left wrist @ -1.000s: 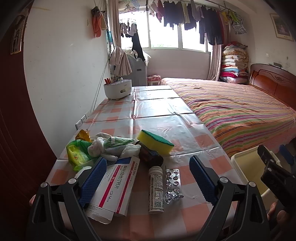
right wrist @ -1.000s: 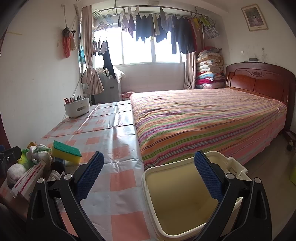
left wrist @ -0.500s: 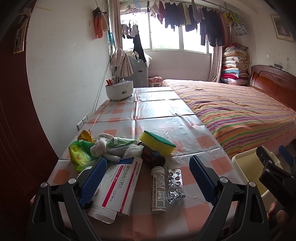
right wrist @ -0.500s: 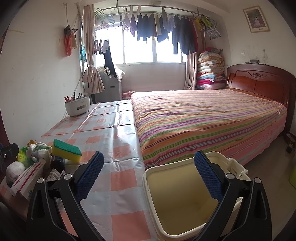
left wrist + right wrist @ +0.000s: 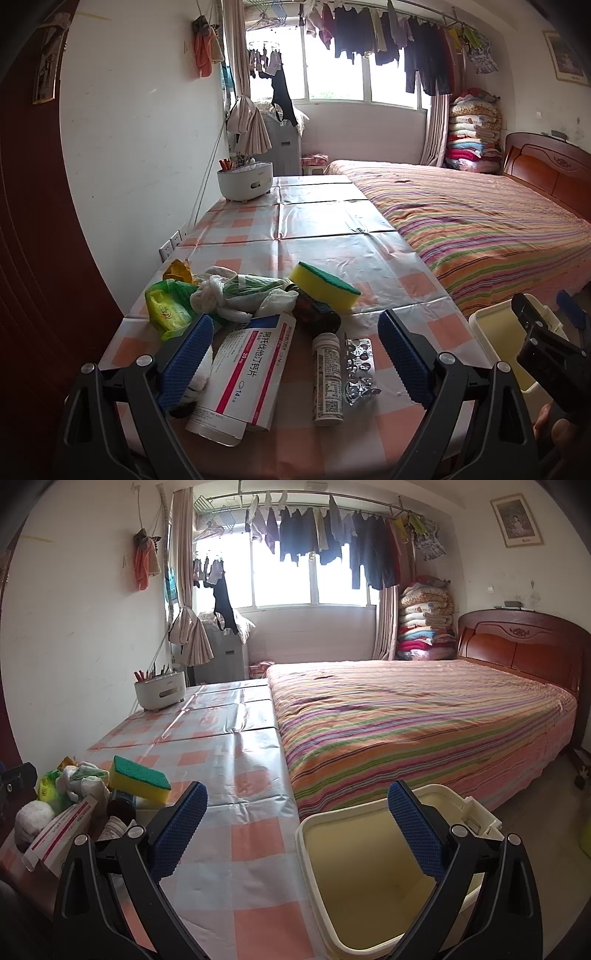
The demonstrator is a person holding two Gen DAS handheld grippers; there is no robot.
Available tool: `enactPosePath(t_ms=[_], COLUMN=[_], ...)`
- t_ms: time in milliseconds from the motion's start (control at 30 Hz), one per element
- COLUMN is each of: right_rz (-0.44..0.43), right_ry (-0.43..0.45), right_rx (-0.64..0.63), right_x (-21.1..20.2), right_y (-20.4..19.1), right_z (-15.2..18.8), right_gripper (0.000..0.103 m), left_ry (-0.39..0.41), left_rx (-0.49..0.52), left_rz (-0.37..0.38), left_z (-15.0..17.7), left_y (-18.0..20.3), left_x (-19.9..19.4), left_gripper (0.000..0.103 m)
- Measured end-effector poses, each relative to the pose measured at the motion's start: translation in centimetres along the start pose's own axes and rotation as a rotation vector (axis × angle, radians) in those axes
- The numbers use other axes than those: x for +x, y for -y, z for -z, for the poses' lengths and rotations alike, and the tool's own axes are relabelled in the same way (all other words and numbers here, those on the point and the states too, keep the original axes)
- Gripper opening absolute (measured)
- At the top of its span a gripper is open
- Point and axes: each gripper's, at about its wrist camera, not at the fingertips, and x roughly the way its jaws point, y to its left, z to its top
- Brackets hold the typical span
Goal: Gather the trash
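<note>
Left gripper (image 5: 295,354): jaws wide, empty, medicine box (image 5: 247,373) at 6 o'clock. Right gripper (image 5: 297,830): jaws wide, empty, bin (image 5: 373,886) at 5 o'clock.

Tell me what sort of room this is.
Most likely a lived-in home bedroom: a bed with a striped cover and wooden headboard fills one side, folded quilts are stacked in the corner, and laundry hangs drying across the window.

A home bedroom is shown: a striped bed (image 5: 424,716) with wooden headboard (image 5: 517,650), laundry (image 5: 332,535) hung at the window, folded blankets (image 5: 424,620) stacked.
</note>
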Motion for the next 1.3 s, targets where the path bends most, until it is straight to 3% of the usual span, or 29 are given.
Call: enactPosePath(t_ms=[433, 767, 933, 1067, 1300], right_rz=[-0.086, -0.275, -0.355, -0.386, -0.426], right_ry=[-0.018, -0.088, -0.097, -0.104, -0.221], right_rx=[-0.057, -0.126, -0.171, -0.236, -0.291], right_x=[0.7, 1.3, 2.1, 3.8, 9.0], right_y=[-3.3, -8.8, -11.8, -13.7, -17.0], right_z=[-0.1, 1.0, -0.4, -2.1, -3.1], right_gripper=[0.097, 0.097, 0.097, 0.097, 0.096], left_ry=[-0.020, -0.036, -0.048, -0.052, -0.063], left_rx=[-0.062, -0.105, -0.124, -0.131, -0.133], left_rz=[-0.072, -0.141, -0.163, -0.168, -0.170], left_z=[0.9, 2.3, 2.8, 2.9, 3.1], left_y=[-5.1, -9.1, -10.6, -11.0, -11.2], left_x=[0.3, -0.3, -0.2, -0.2, 0.1], left_gripper=[0.088, 0.088, 0.088, 0.088, 0.088])
